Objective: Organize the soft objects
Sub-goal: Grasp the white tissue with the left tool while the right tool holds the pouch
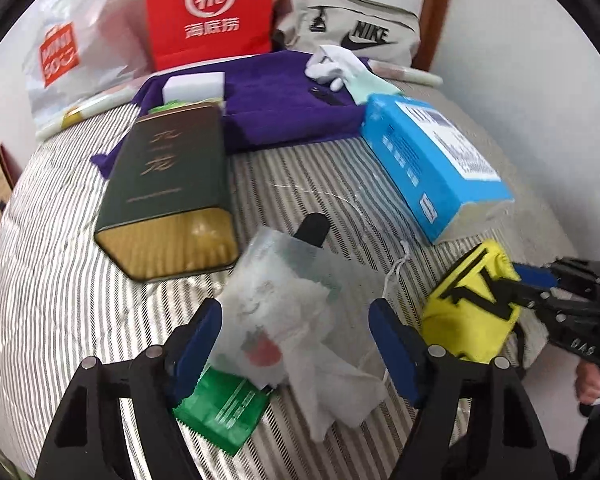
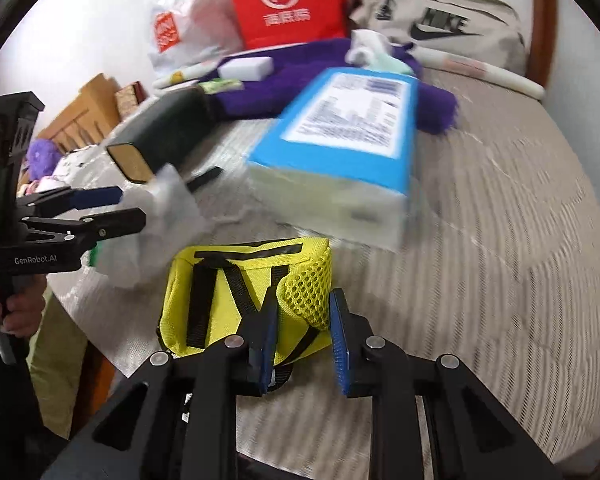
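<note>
A small yellow pouch (image 2: 244, 296) with black straps and a mesh side lies on the striped bed. My right gripper (image 2: 304, 340) is closed around the pouch's mesh corner; it shows in the left wrist view (image 1: 536, 284) at the pouch (image 1: 468, 308). My left gripper (image 1: 296, 340) is open, its fingers on either side of a translucent white bag (image 1: 280, 312) with a strawberry print. It also shows in the right wrist view (image 2: 132, 208) beside the white bag (image 2: 168, 216). A purple towel (image 1: 284, 108) with white gloves (image 1: 332, 64) on it lies at the back.
A dark green tin (image 1: 172, 184) and a blue tissue box (image 1: 432, 160) lie mid-bed. A green packet (image 1: 220, 408) lies under the white bag. A red paper bag (image 1: 208, 8), a plastic bag (image 1: 72, 40) and a grey Nike bag (image 1: 356, 28) stand against the wall.
</note>
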The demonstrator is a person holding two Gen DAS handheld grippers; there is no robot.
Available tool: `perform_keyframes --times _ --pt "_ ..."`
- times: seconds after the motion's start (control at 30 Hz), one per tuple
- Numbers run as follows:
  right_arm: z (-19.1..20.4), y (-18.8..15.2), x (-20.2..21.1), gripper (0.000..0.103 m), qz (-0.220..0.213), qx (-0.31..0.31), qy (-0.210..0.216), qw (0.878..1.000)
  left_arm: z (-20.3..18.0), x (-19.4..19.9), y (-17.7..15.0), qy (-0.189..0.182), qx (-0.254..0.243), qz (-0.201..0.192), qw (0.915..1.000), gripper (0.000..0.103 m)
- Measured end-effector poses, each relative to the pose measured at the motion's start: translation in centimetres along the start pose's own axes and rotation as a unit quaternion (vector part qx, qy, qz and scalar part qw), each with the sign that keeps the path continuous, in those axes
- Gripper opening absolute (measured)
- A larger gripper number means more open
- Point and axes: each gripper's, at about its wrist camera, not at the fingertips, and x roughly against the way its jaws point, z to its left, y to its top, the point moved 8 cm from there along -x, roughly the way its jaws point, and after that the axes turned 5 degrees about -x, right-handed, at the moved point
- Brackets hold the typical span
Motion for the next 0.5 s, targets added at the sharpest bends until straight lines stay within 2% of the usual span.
perform_keyframes --times 0.03,0.1,0.17,0.2,0.23,0.4,0.43,0.47,0.5 --pt "-0.3 -0.1 -0.1 0.025 0.003 -0.004 0.000 1.000 -0.1 -0.4 0.0 0.011 -0.008 0.003 0.9999 0.072" --pt "-0.6 -0.3 -0.5 0.027 0.005 -0.002 -0.002 1.000 -0.1 -1.3 -0.2 0.037 -0.021 0.013 0.9990 0.059" --pt "-0.5 -0.1 -0.5 0.028 -0.001 0.001 -0.004 1.000 0.1 -1.6 -0.3 0.051 -0.027 0.008 0.9983 0.056" --pt "-0.2 0.0 -0.6 0.028 -0.004 0.005 -0.006 1.000 0.0 -1.5 -0.2 0.048 -0.029 0.005 0.9984 0.048" --pt "-0.1 0.1 -0.7 0.028 -0.006 0.007 -0.006 1.000 -0.2 -1.3 -0.2 0.039 -0.029 0.002 0.9988 0.045" --pt "-0.1 0.5 -1.3 0.027 -0.017 -0.001 -0.001 1.000 0.2 -1.4 0.0 0.033 -0.014 -0.002 0.9994 0.045" --pt "-0.1 0.5 -1.3 0.026 -0.019 -0.001 0.000 1.000 0.2 -1.3 0.0 0.030 -0.011 -0.005 0.9995 0.043" --pt "-0.1 0.5 -1.2 0.026 -0.019 -0.001 0.001 1.000 0.2 -1.1 0.1 0.024 -0.006 -0.010 0.9996 0.031" --pt "-0.1 0.5 -1.0 0.025 -0.021 -0.001 0.002 1.000 0.2 -0.8 0.2 0.013 -0.003 -0.014 0.9998 0.025"
